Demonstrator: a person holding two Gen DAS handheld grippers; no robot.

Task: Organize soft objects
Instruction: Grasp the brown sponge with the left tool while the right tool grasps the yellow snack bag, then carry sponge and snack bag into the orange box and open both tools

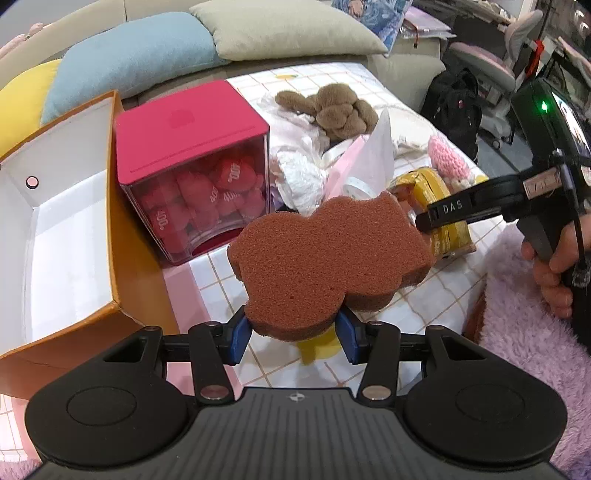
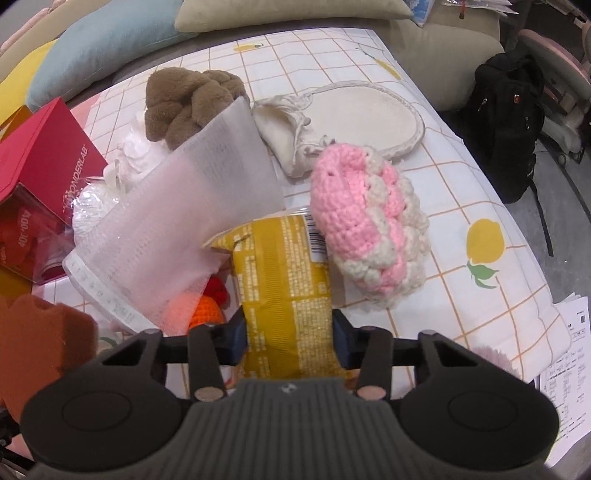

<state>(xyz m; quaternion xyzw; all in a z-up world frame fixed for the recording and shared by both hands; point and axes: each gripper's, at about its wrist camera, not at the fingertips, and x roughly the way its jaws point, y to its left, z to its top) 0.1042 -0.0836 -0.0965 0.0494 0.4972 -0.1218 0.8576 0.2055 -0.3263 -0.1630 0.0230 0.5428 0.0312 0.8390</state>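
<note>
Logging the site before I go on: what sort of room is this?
Probably a home living room or lounge. Throw cushions line a sofa behind the cloth-covered table, and a backpack sits on the floor beside a pink desk chair.

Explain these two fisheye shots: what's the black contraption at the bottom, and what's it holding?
No robot here: a person carries a handheld two-finger gripper in each hand, each with a camera looking along its fingers. The black shape at the bottom is the gripper itself.

Left wrist view: the left gripper clamps a brown lobed foam sponge. Beside it stand an open orange cardboard box and a clear cube container with a red lid. The right gripper reaches in from the right.

Right wrist view: that gripper clamps a yellow printed plastic packet. On the grid-patterned tablecloth lie a pink-and-cream crocheted piece and a brown plush toy.
</note>
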